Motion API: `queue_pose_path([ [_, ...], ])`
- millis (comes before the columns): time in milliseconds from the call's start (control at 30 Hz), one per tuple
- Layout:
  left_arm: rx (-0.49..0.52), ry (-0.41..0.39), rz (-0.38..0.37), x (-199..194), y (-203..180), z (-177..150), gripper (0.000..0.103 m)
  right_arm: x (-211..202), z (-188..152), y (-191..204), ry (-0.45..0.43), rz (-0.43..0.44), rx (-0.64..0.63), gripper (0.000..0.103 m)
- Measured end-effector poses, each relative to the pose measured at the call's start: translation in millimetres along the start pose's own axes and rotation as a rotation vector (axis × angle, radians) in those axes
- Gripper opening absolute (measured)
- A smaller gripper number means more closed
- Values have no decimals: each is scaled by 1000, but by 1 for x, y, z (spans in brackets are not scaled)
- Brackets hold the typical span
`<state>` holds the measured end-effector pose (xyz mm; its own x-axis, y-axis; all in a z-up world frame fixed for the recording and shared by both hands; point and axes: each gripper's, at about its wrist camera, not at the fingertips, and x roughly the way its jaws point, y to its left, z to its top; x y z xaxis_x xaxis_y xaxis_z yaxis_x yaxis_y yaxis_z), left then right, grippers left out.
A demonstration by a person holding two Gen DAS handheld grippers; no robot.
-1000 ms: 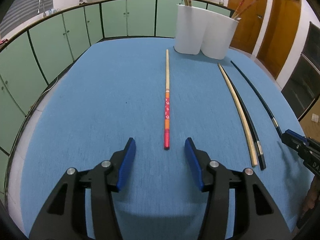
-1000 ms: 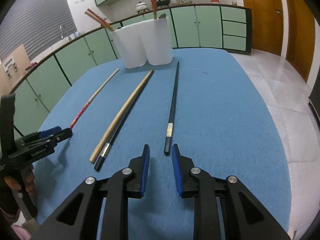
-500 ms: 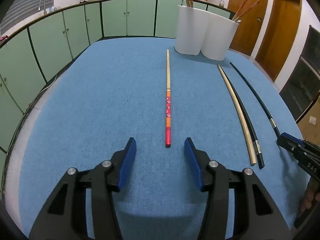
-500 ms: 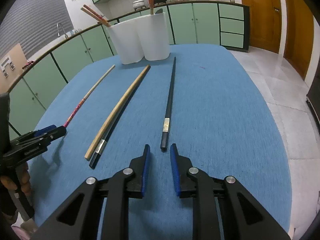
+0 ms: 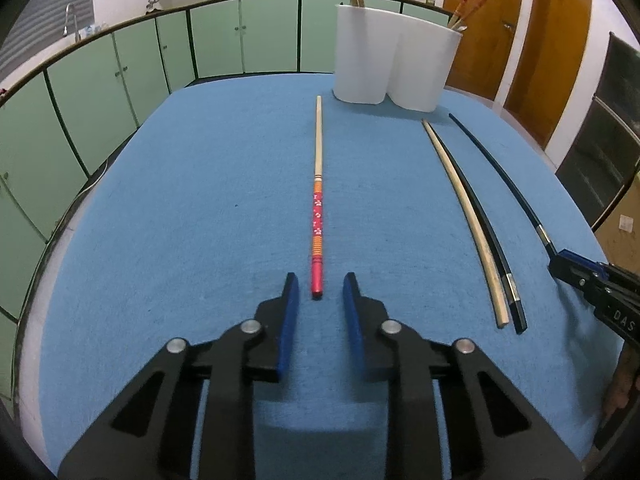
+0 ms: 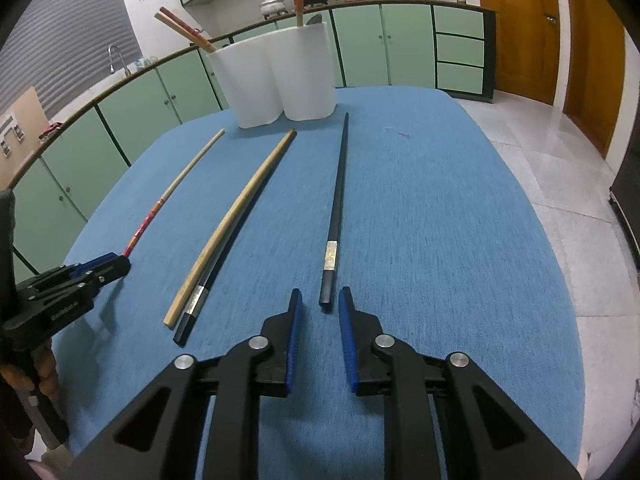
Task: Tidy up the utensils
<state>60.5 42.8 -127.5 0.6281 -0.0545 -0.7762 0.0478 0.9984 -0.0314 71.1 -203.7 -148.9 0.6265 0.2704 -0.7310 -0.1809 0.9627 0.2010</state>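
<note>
A red-handled chopstick point(image 5: 317, 216) lies lengthwise on the blue table; its red end sits just ahead of my open left gripper point(image 5: 319, 284). It also shows in the right wrist view point(image 6: 176, 186). A black chopstick point(image 6: 336, 216) lies with its near end just ahead of my open right gripper point(image 6: 319, 300). A tan chopstick point(image 6: 236, 220) and a second black chopstick point(image 6: 200, 300) lie side by side between them. A white two-part holder point(image 5: 394, 66) with chopsticks stands at the far end; it also shows in the right wrist view point(image 6: 276, 80).
The table's blue cloth point(image 5: 180, 200) ends at a rounded edge on the left. Green cabinets point(image 5: 120, 64) curve round behind. Tiled floor point(image 6: 560, 152) and wooden doors point(image 6: 516, 24) lie to the right.
Both grippers have moved forward toward the chopstick ends. The left jaws have narrowed round the red end; the right jaws have opened a little wider at the black chopstick's end.
</note>
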Motion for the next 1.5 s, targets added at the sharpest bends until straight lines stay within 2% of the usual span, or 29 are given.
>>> queue_pose_path([
  [133, 25, 7, -2, 2, -6, 1, 5, 3, 3, 0, 4, -21, 4, 14],
  [200, 46, 10, 30, 3, -12, 2, 5, 4, 4, -1, 6, -32, 13, 7],
  [267, 46, 13, 42, 4, -14, 3, 5, 5, 4, -2, 7, -22, 22, 7],
  [433, 13, 37, 17, -2, -10, 7, 4, -3, 4, -3, -5, -18, 16, 7],
  [567, 13, 35, 7, -20, -9, 15, 5, -18, 10, -4, -32, -17, 9, 6],
  [900, 48, -139, -16, -94, -16, 56, 5, -81, 46, -7, -179, -21, -3, 6],
  [1133, 33, -271, -42, -135, -17, 94, 5, -124, 88, -13, -292, 8, -2, 6],
  [1300, 20, -337, -73, -152, -20, 121, 5, -139, 124, -14, -324, 51, -22, 6],
  [1500, 26, -375, -121, -160, -27, 143, 5, -150, 158, -4, -333, 118, -86, 6],
])
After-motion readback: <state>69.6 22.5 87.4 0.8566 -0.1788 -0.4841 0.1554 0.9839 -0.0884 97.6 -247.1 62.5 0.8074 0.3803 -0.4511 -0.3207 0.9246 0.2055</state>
